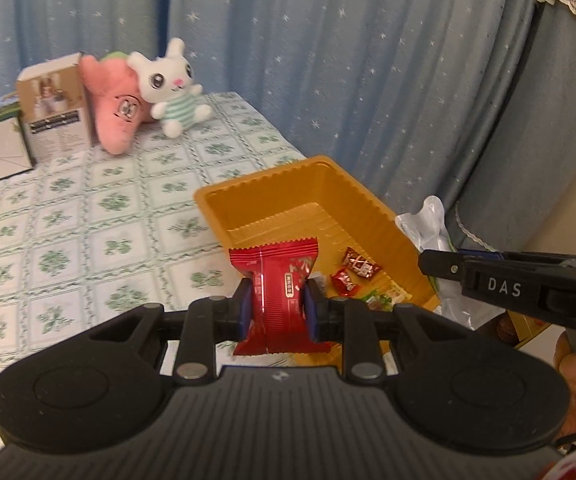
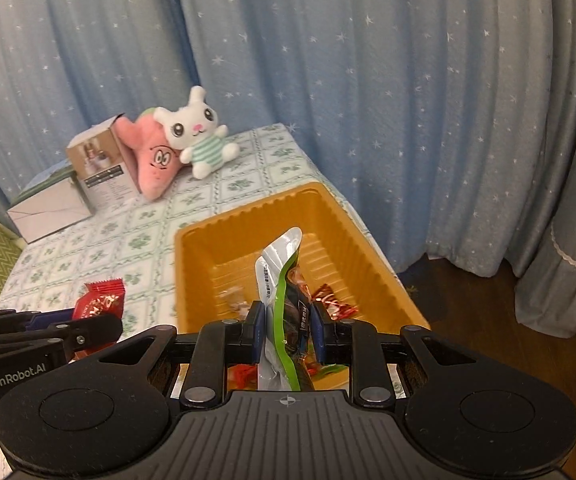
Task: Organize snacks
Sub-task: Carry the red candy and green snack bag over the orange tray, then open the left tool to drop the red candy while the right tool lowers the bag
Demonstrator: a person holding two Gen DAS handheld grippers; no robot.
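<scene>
So the orange tray (image 2: 247, 240) sits on the bench (image 1: 67, 220) just ahead of both fingers. Right gripper (image 2: 288, 332) is level, fingers clamped on a green-white pouch (image 2: 281, 280) over the tray. Left gripper (image 1: 277, 306) pinches a red snack pack (image 1: 275, 280) at the tray's near-left edge.

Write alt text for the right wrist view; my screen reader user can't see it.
The right gripper clamps a grey and green foil snack pouch above an orange plastic tray holding a few red wrapped candies. On the left, the left gripper holds a red snack packet over the floral tablecloth.
</scene>
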